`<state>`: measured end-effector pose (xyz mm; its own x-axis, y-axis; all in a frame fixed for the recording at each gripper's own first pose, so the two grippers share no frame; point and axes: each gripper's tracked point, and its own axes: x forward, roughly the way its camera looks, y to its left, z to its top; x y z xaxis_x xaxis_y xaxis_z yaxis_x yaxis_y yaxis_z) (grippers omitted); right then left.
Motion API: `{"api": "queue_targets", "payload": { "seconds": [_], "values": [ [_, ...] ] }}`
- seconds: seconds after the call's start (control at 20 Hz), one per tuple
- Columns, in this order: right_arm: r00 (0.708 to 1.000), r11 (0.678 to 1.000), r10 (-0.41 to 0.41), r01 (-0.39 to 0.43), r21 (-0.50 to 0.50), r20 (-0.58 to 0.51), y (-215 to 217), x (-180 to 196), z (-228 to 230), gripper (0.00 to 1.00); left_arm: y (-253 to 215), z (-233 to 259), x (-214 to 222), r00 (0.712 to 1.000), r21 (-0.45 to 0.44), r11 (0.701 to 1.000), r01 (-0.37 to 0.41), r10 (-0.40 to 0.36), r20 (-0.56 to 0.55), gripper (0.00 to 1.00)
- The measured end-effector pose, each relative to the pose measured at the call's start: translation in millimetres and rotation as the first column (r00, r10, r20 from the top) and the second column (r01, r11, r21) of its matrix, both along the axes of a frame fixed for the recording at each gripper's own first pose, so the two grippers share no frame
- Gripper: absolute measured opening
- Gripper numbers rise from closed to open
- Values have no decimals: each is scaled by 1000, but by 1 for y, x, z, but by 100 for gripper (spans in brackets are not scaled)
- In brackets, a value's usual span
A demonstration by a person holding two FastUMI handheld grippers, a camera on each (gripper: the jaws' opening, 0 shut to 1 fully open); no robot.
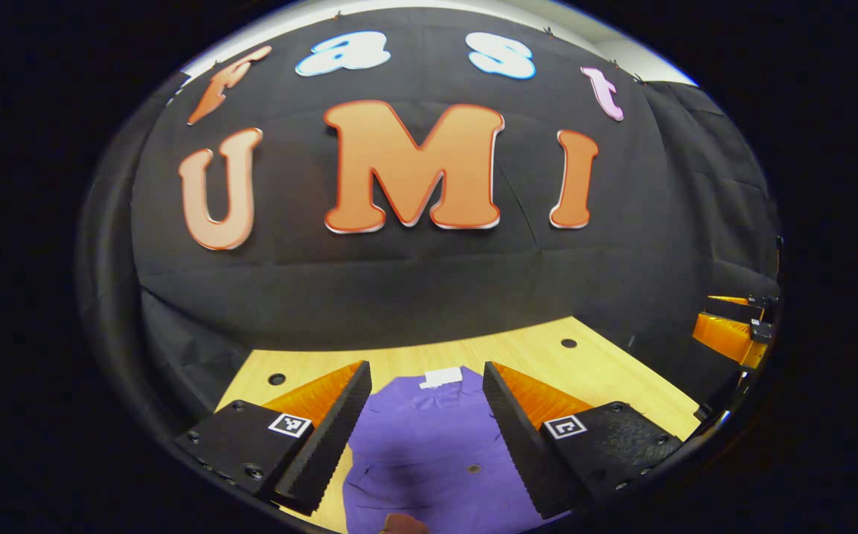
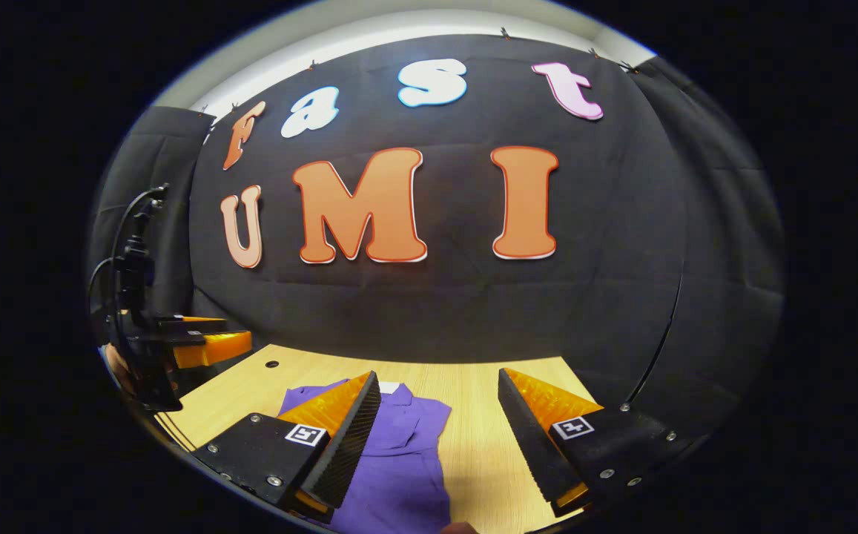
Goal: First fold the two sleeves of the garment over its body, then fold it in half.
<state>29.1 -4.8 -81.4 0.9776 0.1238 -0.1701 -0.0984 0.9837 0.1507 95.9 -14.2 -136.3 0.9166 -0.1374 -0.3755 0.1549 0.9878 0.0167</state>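
The left hand-held gripper (image 1: 427,415) is held with jaws spread wide, nothing between them, above a purple garment (image 1: 436,460) laid flat on the wooden surface (image 1: 547,356). The right hand-held gripper (image 2: 440,426) is likewise spread, empty, beside the garment's edge. The garment's lower part is cut off by both views; a white tag (image 1: 441,377) is seen at its far end.

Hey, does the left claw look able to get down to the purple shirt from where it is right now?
Probably yes. The left claw is open and held above the purple shirt, which lies flat on the wooden table. Nothing sits between them, and the right claw is off to the side.
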Motion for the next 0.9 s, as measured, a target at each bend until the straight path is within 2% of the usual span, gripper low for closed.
{"api": "queue_targets", "payload": {
  "seconds": [0.2,0.35,0.45,0.6,0.7,0.9],
  "values": [
    [1000,999,-3,4,-40,22,6,-8,-3,94,29,50,-40,975,14,997,-74,70,209,97],
    [1000,1000,-3,4,-31,21,10,-15,-6,95,39,67,-69,954,-26,993,-113,115,275,96],
    [1000,999,-2,1,-36,-10,11,-20,-19,95,48,66,-78,950,-2,992,-122,118,289,95],
    [984,999,32,-39,-37,-174,20,-31,-66,94,68,25,-95,975,74,986,-147,132,178,95],
    [946,998,48,-58,-22,-322,23,-44,-108,95,76,-12,-110,988,102,983,-151,145,59,96],
    [882,998,59,-68,-2,-468,26,-72,-154,95,94,-77,-124,980,134,979,-156,170,-103,96]
  ]
}}
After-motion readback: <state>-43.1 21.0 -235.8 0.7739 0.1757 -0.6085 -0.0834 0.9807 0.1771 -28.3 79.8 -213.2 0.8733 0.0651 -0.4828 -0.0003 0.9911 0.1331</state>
